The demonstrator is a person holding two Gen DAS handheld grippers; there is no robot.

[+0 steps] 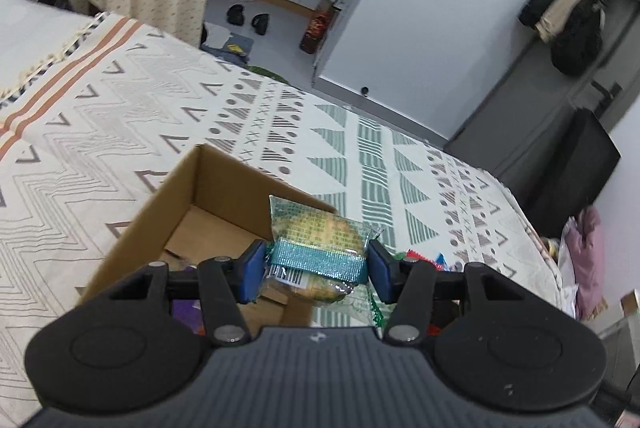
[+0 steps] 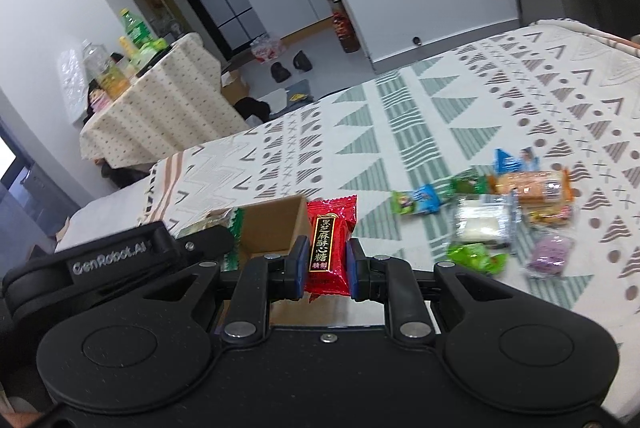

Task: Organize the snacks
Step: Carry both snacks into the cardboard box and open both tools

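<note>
Both grippers carried snacks to the box (image 1: 208, 195) at 12 o'clock: the left gripper (image 1: 316, 270) squeezed a green cake pack (image 1: 320, 232), the right gripper (image 2: 325, 262) a red candy (image 2: 330, 244), and next each needed to let go inside.

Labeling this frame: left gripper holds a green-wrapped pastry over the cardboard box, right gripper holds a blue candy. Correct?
Not quite: the candy in the right gripper is red, as the right wrist view shows. The left gripper does hold the green-wrapped pastry over the cardboard box.

One cardboard box (image 1: 224, 195) sits on the bed (image 2: 440, 115), and two tools each hold one wrapped snack: a green pastry packet (image 1: 320, 240) and a red candy packet (image 2: 329, 248). About eight more wrapped snacks (image 2: 484, 220) lie loose on the bed, though blur makes that count uncertain.
</note>
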